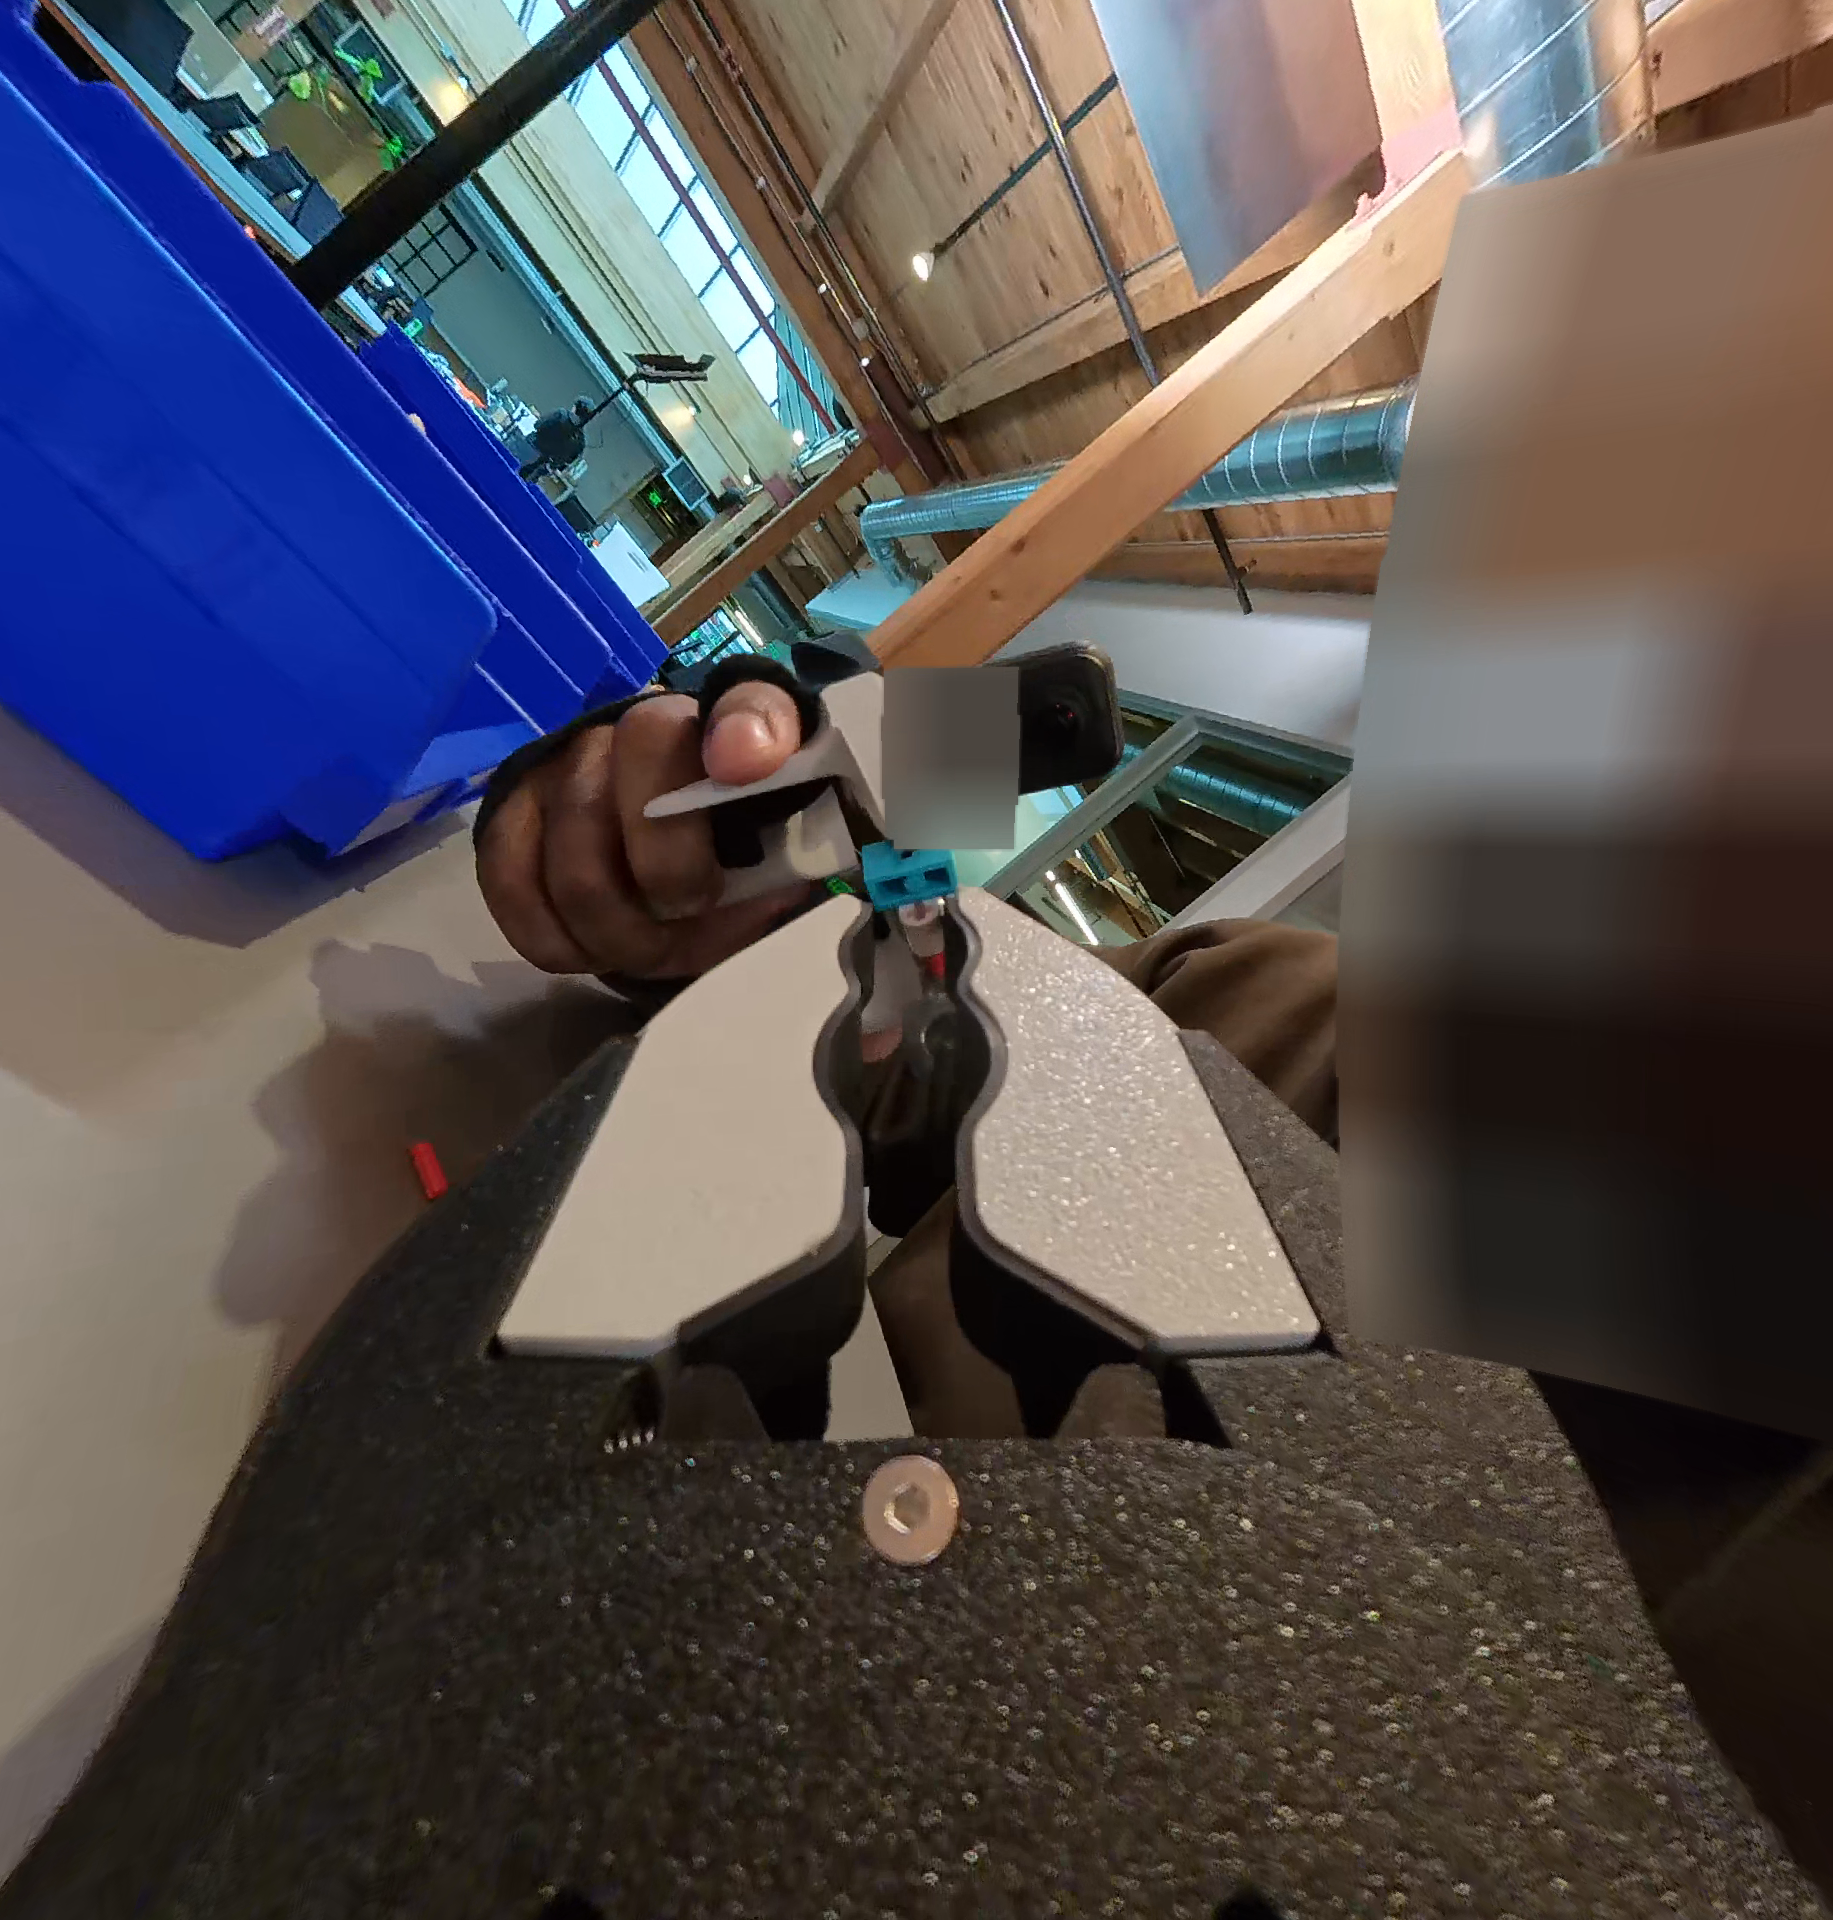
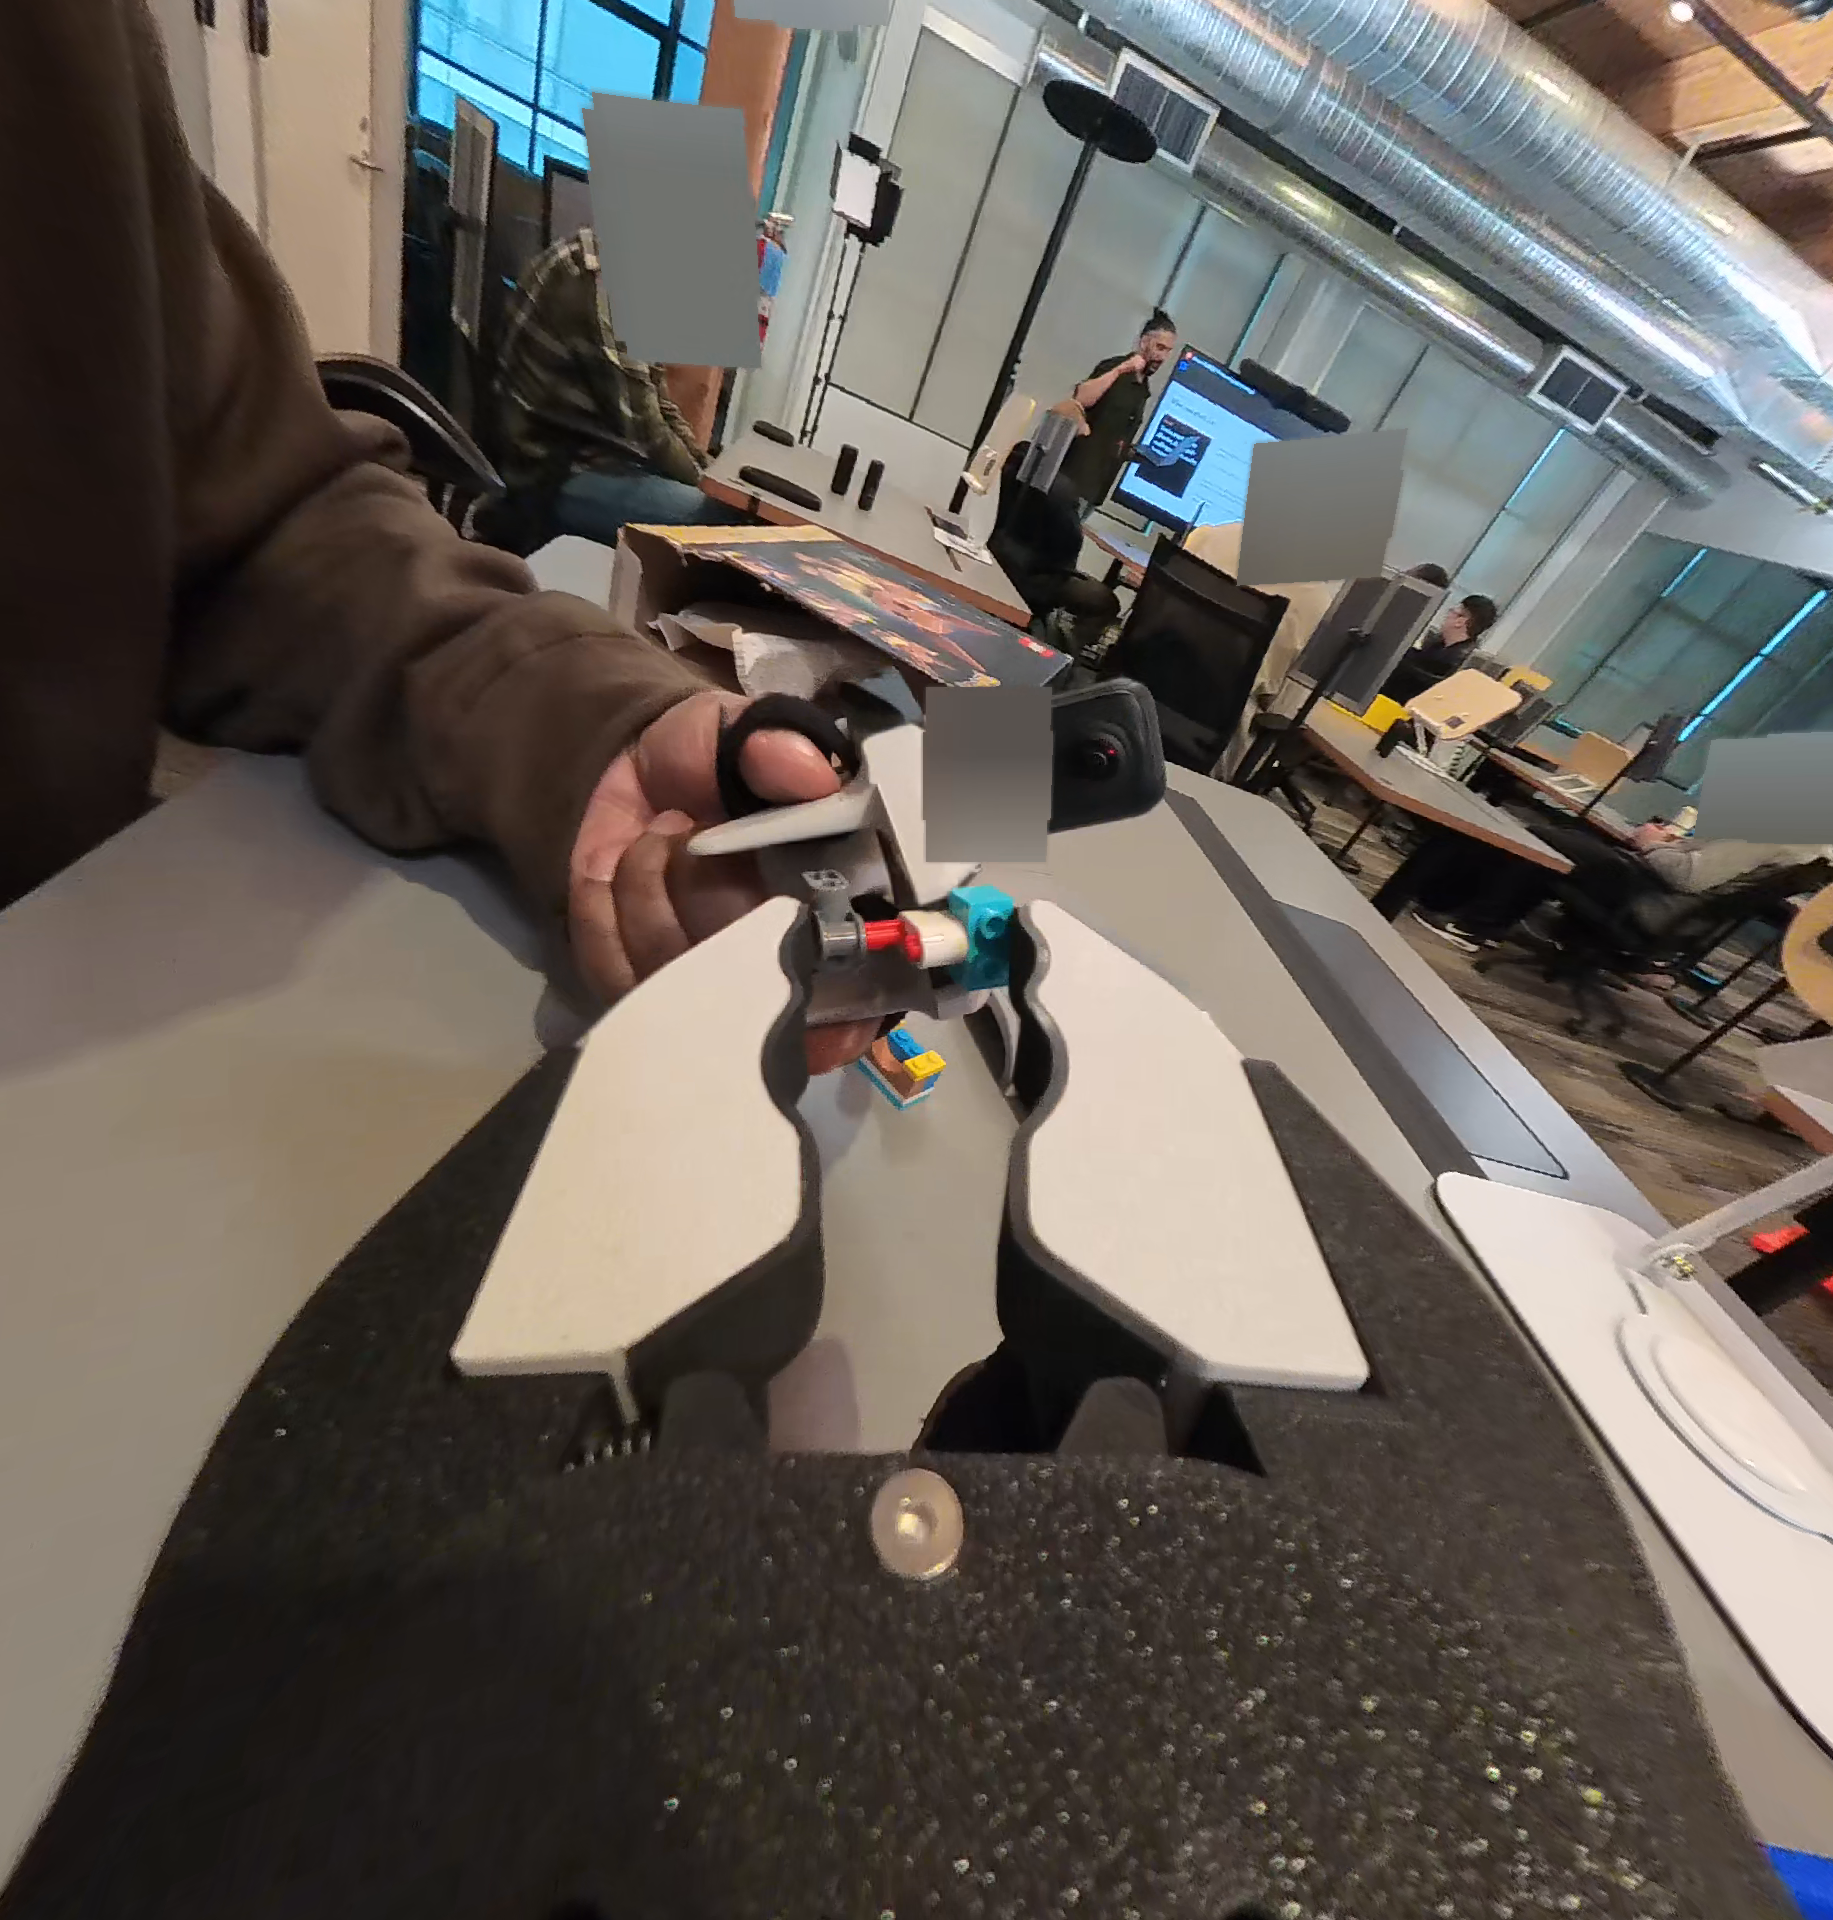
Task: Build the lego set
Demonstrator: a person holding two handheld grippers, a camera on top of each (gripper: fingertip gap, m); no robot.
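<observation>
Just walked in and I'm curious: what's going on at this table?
A person is building lego with handheld tongs. The left tongs are shut on a small assembly of teal brick, white cylinder, red axle and grey connector. The right tongs bracket its two ends; whether they grip is unclear. A small blue, yellow and orange brick stack sits on the grey table below.
</observation>
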